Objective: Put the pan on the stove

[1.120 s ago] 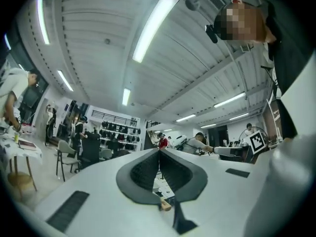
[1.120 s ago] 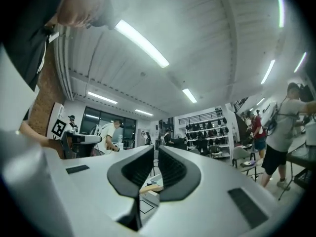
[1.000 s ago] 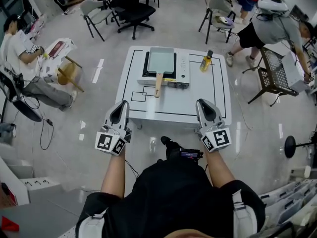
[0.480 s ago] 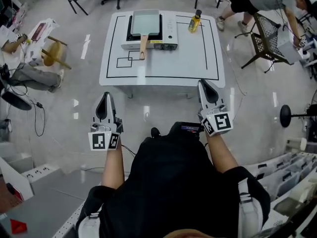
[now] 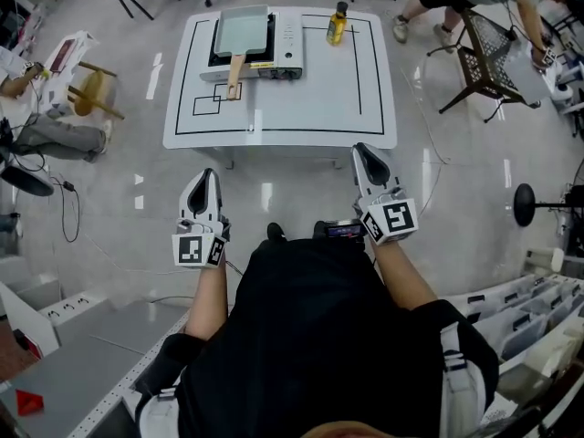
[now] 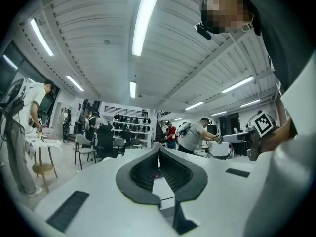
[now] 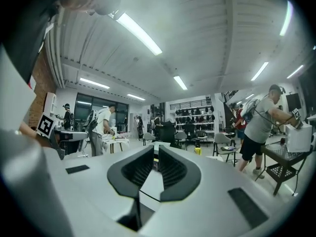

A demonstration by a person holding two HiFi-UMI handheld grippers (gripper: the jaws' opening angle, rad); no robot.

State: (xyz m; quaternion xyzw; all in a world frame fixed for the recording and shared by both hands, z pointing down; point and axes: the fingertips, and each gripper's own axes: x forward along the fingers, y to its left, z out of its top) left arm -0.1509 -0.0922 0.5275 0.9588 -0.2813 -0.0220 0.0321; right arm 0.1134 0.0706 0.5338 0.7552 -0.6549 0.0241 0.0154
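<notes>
The person now stands farther from the white, black-lined table (image 5: pixel 301 108) than a second ago. At upper centre, the pale rectangular pan with a wooden handle (image 5: pixel 242 30) sits on the white portable stove (image 5: pixel 287 39), and the task looks done. The left gripper (image 5: pixel 205 182) and right gripper (image 5: pixel 366 156), jaws closed on nothing, hang mid-frame, well apart from the pan.

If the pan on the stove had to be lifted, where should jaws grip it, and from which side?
Probably the wooden handle, from the near side of the table: it juts past the stove toward that side, slim and unobstructed, while the pan itself is wide and flat.
</notes>
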